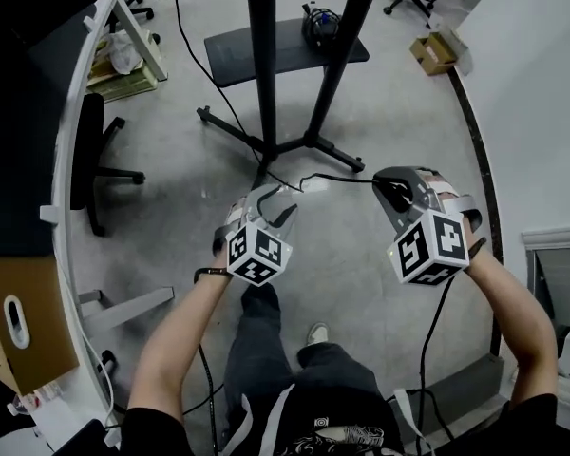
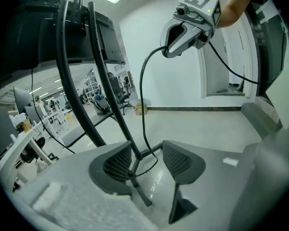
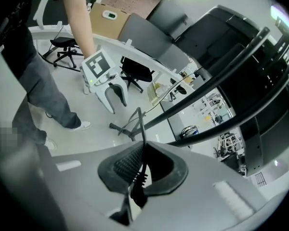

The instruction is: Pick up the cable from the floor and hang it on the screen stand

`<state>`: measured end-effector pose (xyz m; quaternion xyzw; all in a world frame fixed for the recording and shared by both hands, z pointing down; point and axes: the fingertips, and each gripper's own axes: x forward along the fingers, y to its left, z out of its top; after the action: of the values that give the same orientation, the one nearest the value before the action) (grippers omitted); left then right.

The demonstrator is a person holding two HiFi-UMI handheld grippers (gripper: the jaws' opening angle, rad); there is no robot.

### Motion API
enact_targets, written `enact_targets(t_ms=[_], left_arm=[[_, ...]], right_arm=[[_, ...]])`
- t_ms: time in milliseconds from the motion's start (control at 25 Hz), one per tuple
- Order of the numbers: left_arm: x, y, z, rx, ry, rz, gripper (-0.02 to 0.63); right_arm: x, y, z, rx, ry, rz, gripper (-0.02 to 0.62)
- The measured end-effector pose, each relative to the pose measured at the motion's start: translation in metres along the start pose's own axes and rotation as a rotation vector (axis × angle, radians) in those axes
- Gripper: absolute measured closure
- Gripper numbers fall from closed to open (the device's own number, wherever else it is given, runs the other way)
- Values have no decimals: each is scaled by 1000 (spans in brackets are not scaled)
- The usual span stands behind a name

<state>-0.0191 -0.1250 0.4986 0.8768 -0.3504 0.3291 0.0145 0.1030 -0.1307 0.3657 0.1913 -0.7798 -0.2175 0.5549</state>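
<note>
Above the floor, before the screen stand (image 1: 262, 65), the right gripper (image 3: 140, 159) has its fingers closed on the black cable (image 3: 141, 128); the left gripper (image 2: 147, 159) has its fingers wide apart, holding nothing

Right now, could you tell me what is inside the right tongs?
A black cable is pinched between the shut right tongs, its ribbed collar showing behind the pads. The stretch between the pads is covered.
</note>
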Motion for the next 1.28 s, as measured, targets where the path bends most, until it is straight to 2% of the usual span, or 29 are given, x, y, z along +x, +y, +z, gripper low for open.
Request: enact_targets(t_ms=[200, 360, 640, 880, 1080, 1280], left_arm=[[-20, 27, 45, -18, -64, 30, 395], [-24, 48, 72, -69, -89, 60, 396], [-30, 83, 97, -183, -135, 139, 396], [-35, 101, 116, -241, -158, 156, 397], [-41, 108, 147, -216, -202, 138, 398], [-46, 132, 163, -182, -222, 149, 400]], right_arm=[[-53, -68, 39, -16, -20, -83, 580], [-95, -118, 70, -14, -44, -172, 578], [-154, -189, 116, -69, -86, -296, 578], [-196, -238, 149, -90, -110, -374, 578], [-228, -282, 163, -93, -108, -449, 578], [-248, -314, 185, -127, -132, -505, 578]])
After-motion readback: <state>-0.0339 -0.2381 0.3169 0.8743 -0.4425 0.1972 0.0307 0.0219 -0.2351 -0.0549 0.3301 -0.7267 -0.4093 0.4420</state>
